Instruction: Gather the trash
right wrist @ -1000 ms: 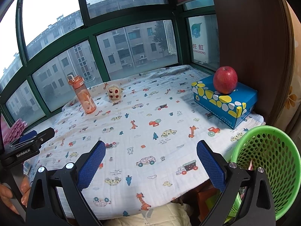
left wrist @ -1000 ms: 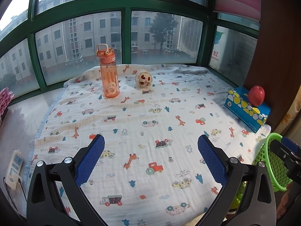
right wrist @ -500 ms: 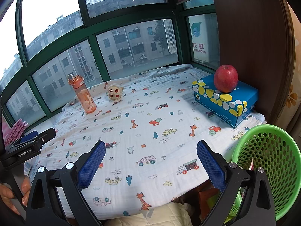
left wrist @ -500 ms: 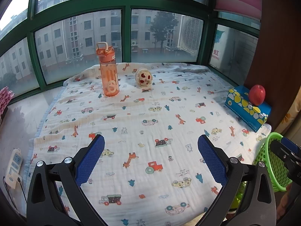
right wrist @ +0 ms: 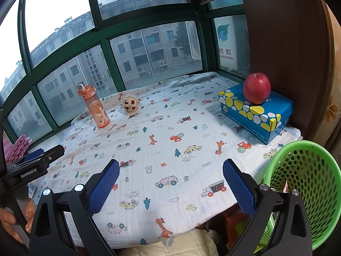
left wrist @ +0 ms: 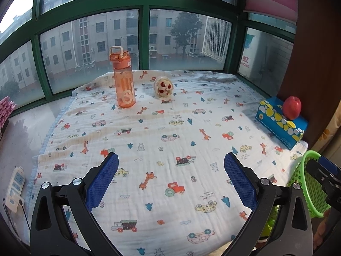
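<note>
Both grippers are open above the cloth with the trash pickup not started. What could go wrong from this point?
The apple rests loose on top of the blue box, beside the green basket; a swing of the right hand-held gripper toward the basket could roll it off. The orange bottle stands tall beside the small patterned ball, so the left hand-held gripper might tip it when reaching there.

Readable text: three spots, right wrist view mostly.

"GenRobot.AI" in white on the black body of the left claw (right wrist: pixel 32 166). Sign outside the window (right wrist: pixel 226 51): two Chinese characters over "CHANGHONG", first letter cut by the frame. Orange bottle (right wrist: pixel 94 108): large white letters, not legible. Blue box (right wrist: pixel 255 115): small print on its side, too small to read.
</note>
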The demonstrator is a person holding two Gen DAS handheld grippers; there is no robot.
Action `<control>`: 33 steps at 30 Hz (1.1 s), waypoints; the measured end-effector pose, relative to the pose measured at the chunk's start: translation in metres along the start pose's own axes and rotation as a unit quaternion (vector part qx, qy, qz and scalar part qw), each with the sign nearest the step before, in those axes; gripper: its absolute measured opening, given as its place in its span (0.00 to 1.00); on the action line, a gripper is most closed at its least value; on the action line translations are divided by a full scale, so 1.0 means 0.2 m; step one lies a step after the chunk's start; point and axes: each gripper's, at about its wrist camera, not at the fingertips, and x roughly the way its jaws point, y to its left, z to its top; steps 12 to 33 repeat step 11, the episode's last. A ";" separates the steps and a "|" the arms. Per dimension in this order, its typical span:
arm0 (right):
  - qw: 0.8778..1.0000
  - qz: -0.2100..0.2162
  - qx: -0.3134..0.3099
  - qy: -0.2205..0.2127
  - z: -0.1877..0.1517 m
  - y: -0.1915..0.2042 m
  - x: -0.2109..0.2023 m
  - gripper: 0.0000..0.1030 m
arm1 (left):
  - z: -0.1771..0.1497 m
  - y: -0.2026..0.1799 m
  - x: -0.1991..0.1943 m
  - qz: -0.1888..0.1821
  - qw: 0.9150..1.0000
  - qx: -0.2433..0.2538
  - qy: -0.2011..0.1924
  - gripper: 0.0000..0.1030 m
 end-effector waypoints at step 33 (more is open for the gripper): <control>1.000 0.000 0.003 0.001 -0.02 0.01 0.01 0.91 | 0.00 0.00 0.01 -0.001 1.000 -0.003 0.006 0.95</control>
